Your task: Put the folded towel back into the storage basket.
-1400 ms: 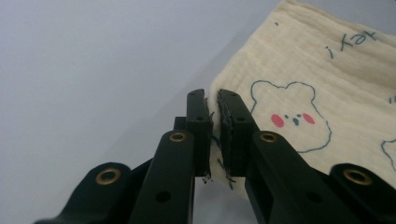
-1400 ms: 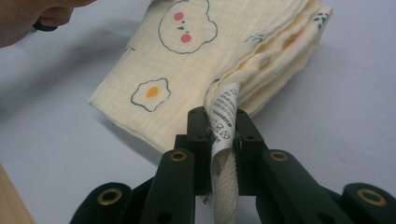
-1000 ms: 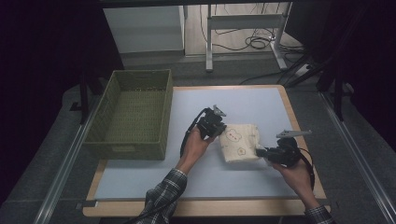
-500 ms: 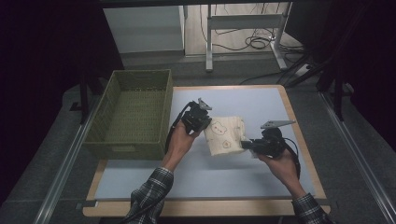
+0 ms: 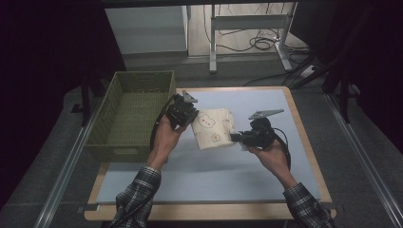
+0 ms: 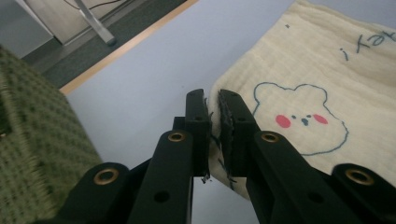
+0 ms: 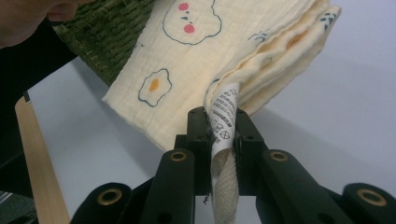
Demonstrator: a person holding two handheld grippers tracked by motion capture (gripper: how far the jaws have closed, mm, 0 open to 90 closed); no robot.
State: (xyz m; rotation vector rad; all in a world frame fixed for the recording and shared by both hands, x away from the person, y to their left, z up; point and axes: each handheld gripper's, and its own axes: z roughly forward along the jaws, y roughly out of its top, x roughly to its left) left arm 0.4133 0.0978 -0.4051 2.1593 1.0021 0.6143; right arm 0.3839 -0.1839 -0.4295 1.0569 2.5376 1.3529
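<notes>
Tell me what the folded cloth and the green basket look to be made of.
Folded cloth: soft cream woven fabric, probably cotton gauze, matt; crinkled weave, layered edges and printed cartoon figures show. Green basket: woven, matt olive strands, perhaps paper cord or plastic rattan; the regular plaited texture shows, the fibre itself unclear.

The left gripper point(image 6: 212, 109) has its two black jaws nearly together, pinching the edge of a folded cream cloth point(image 6: 327, 70) printed with a blue-outlined bear face with pink cheeks. The cloth spreads to the right above the pale blue surface point(image 6: 140, 88). A green woven basket point(image 6: 32, 140) stands at the left, beyond the surface's wooden edge
</notes>
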